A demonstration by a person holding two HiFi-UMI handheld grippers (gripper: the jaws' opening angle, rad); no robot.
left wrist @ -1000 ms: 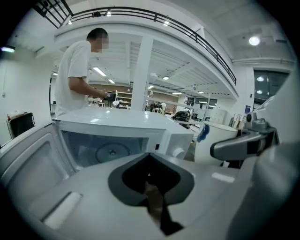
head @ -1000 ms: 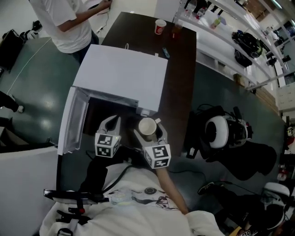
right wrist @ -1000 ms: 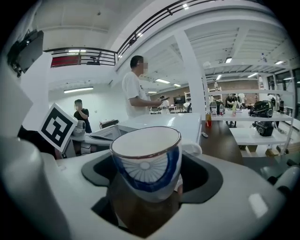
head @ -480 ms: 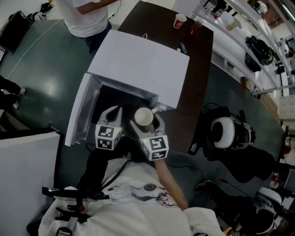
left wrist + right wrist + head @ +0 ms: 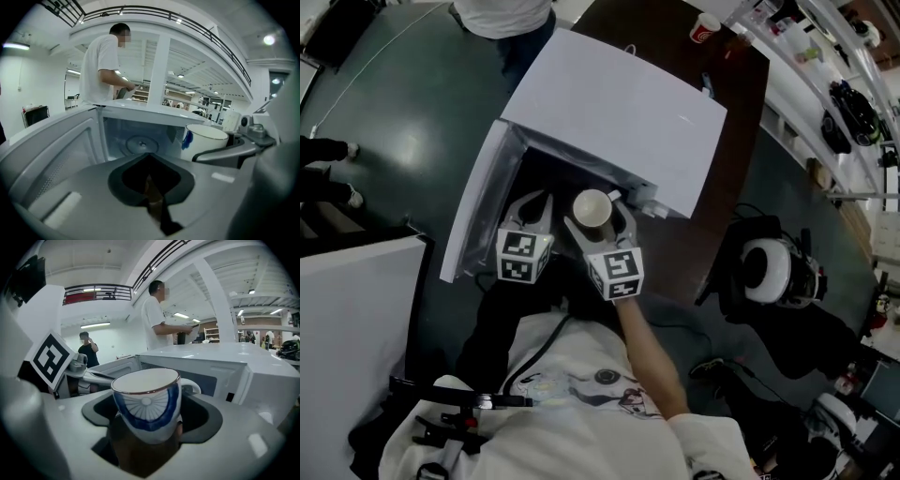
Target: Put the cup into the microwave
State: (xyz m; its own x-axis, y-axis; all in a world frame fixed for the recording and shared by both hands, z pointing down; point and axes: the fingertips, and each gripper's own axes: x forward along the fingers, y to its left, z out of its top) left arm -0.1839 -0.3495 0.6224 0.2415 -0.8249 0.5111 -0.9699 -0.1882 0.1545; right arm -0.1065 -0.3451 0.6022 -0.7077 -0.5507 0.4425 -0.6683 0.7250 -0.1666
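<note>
A white microwave [image 5: 614, 112] stands on the dark table with its door [image 5: 473, 216] swung open to the left. Its cavity and round turntable [image 5: 140, 144] show in the left gripper view. My right gripper [image 5: 598, 223] is shut on a white cup with a blue band [image 5: 147, 401], held upright with its handle towards the microwave. The cup [image 5: 592, 208] hangs just in front of the right part of the opening. My left gripper [image 5: 530, 202] hovers to its left, before the opening, with its jaws together and nothing in them.
A person in a white shirt [image 5: 502, 14] stands beyond the microwave. A red paper cup [image 5: 706, 26] sits at the far end of the dark table [image 5: 741, 84]. A white helmet [image 5: 773, 272] and dark gear lie on the floor at right. A white panel [image 5: 356, 319] stands at left.
Both grippers have come closer to the microwave's open front. The cup, still held by the right gripper, has shifted left from before the control panel towards the opening.
</note>
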